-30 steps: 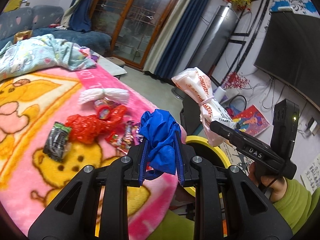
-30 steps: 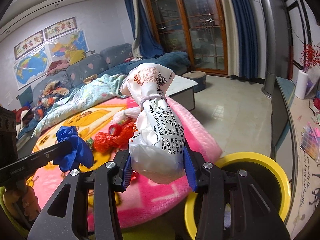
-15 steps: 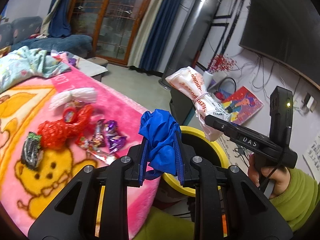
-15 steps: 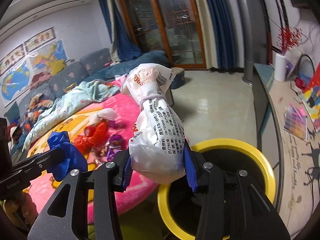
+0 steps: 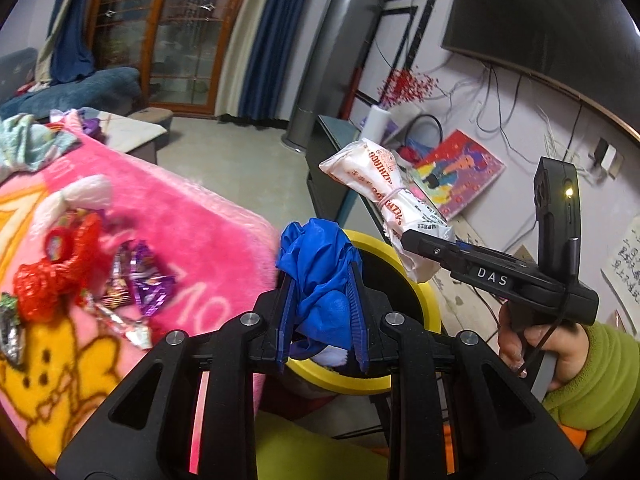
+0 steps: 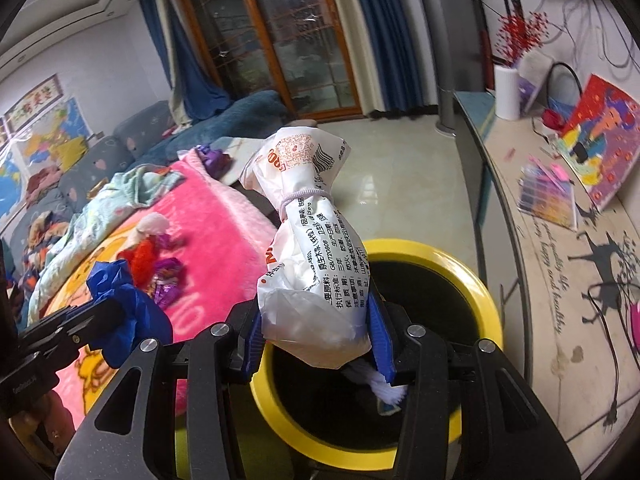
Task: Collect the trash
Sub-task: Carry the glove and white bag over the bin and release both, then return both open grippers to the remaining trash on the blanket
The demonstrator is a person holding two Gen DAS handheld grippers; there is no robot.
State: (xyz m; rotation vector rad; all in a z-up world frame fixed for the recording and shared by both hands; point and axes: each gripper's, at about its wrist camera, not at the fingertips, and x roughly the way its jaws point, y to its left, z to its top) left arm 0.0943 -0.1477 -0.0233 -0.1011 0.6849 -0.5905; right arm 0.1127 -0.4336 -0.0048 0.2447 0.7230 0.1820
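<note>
My left gripper [image 5: 322, 312] is shut on a crumpled blue plastic bag [image 5: 318, 276] and holds it at the near rim of a yellow-rimmed black bin [image 5: 430, 312]. My right gripper [image 6: 316, 336] is shut on a white printed bag tied with a band [image 6: 310, 248] and holds it upright over the bin's [image 6: 486, 300] mouth. The white bag [image 5: 384, 196] and the right gripper [image 5: 424, 248] also show in the left wrist view. The blue bag [image 6: 120, 304] also shows in the right wrist view. Some white trash [image 6: 386, 390] lies inside the bin.
A pink cartoon blanket [image 5: 208, 240] covers the table at left, with a red net bag [image 5: 56, 272], purple wrappers [image 5: 140, 276] and a white wad [image 5: 84, 196] on it. A low cabinet [image 6: 532, 216] with papers runs along the right. Tiled floor lies beyond.
Both grippers have swung right from over the blanket to the bin, each still holding its bag. The bin now sits directly under the right gripper.
</note>
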